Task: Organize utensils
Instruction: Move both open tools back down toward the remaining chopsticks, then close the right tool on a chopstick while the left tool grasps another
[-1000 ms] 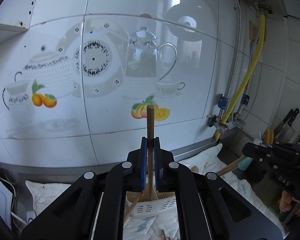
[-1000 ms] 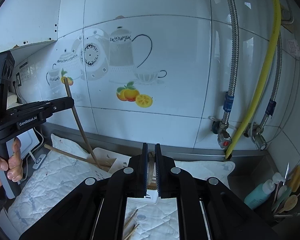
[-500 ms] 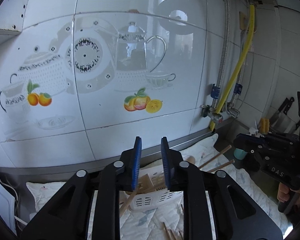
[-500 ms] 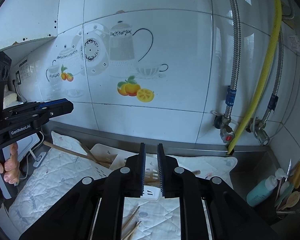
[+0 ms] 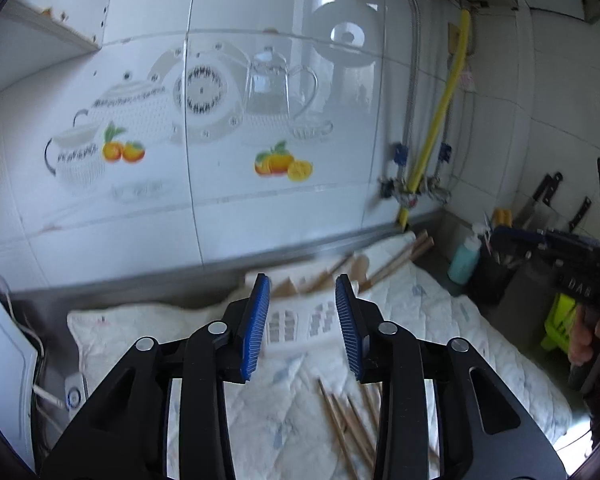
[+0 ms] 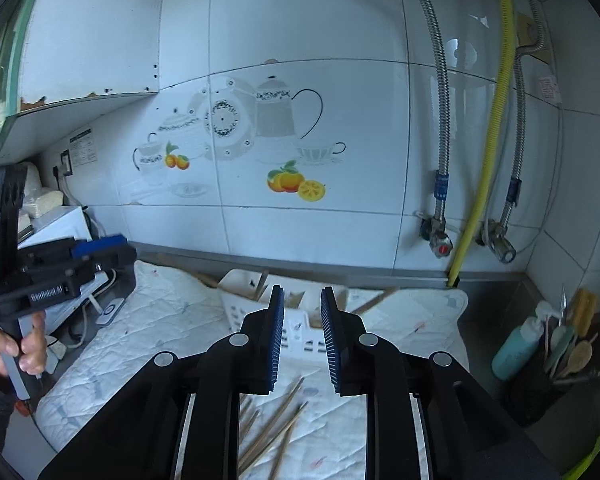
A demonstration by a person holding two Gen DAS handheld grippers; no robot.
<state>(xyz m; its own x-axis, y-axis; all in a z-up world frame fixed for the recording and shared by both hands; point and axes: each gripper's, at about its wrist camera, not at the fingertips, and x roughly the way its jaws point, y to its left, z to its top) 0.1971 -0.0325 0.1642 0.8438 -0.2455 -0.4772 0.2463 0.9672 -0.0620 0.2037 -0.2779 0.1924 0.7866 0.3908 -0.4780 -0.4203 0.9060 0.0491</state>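
Observation:
A white slotted basket [image 5: 296,320] [image 6: 240,304] lies on the quilted cloth by the wall, with several wooden utensils [image 5: 380,268] [image 6: 374,300] sticking out of it. Loose wooden chopsticks [image 5: 348,416] [image 6: 276,420] lie on the cloth nearer to me. My left gripper [image 5: 302,282] hovers short of the basket, its jaws opening with nothing between them. My right gripper [image 6: 302,292] is also short of the basket, its jaws opening and empty. Each gripper also shows in the other's view, the left gripper [image 6: 100,248] and the right gripper [image 5: 540,236], each held by a hand.
A teal bottle [image 5: 466,256] [image 6: 514,348] and a dark holder with spoons [image 6: 560,360] stand at the right. Knives [image 5: 548,200] hang on the right wall. A yellow hose [image 6: 488,152] and metal pipes run down the tiled wall. A white appliance [image 6: 60,224] with cables sits at the left.
Both grippers were shut on upright wooden utensils over the basket; they have let go, opened and drawn back, and the utensils now rest in the basket.

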